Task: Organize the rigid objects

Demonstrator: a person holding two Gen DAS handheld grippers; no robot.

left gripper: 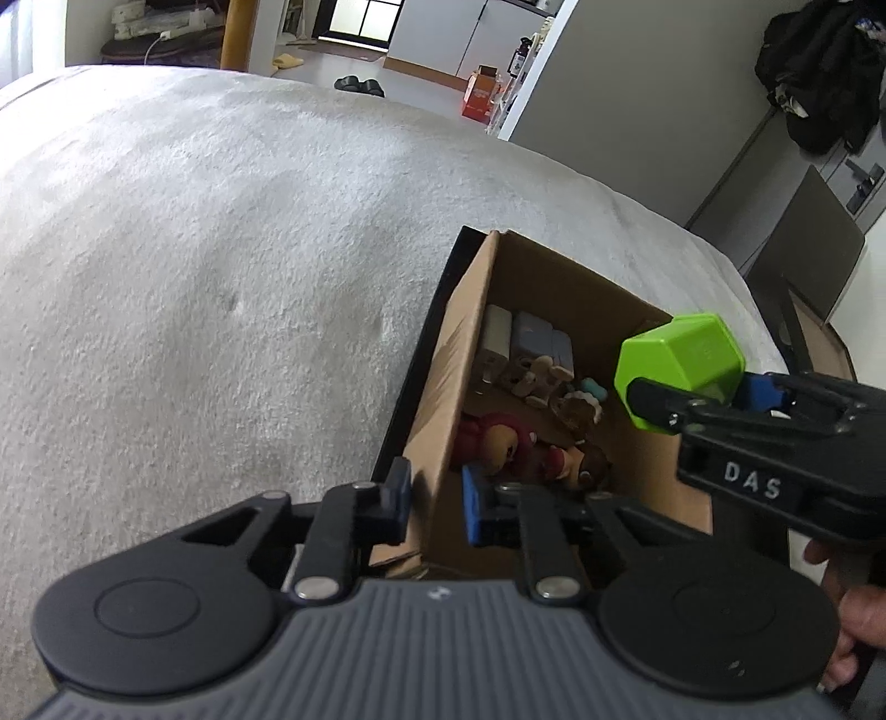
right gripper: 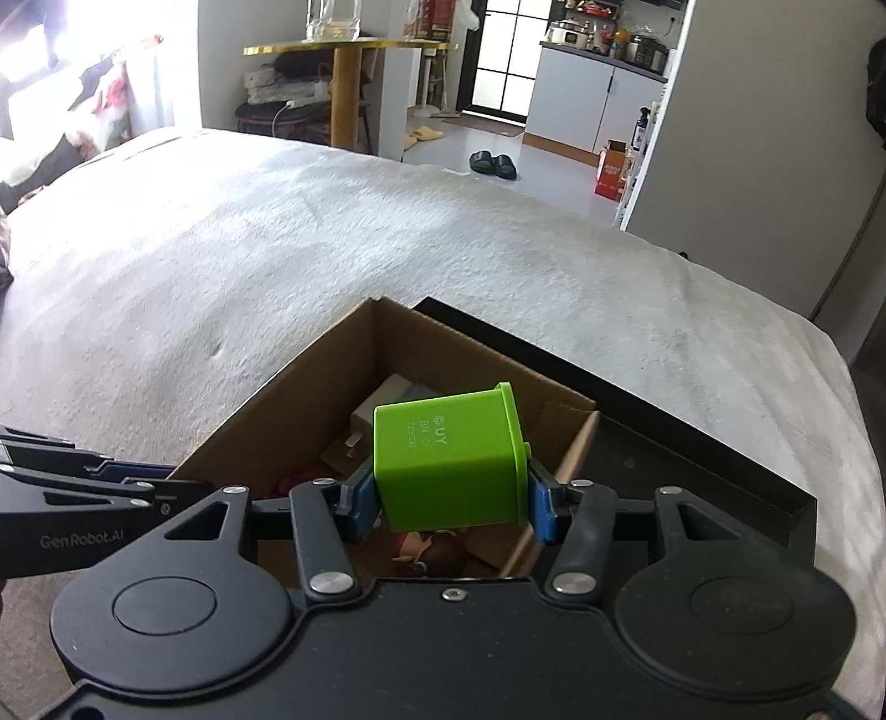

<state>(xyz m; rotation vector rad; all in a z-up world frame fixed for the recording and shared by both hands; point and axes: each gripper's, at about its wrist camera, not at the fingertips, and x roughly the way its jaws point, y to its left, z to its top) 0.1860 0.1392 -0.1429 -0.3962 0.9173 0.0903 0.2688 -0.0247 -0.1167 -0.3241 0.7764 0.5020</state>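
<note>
An open cardboard box sits on a grey-white bed. Inside lie white chargers, small figurines and other small items. My right gripper is shut on a green plastic cup and holds it over the box; the cup also shows in the left wrist view. My left gripper straddles the box's left wall, one finger inside and one outside, and looks shut on it.
The box stands beside a black lid or tray. The bed's blanket spreads to the left and behind. Beyond the bed are black slippers, an orange carton and a round table.
</note>
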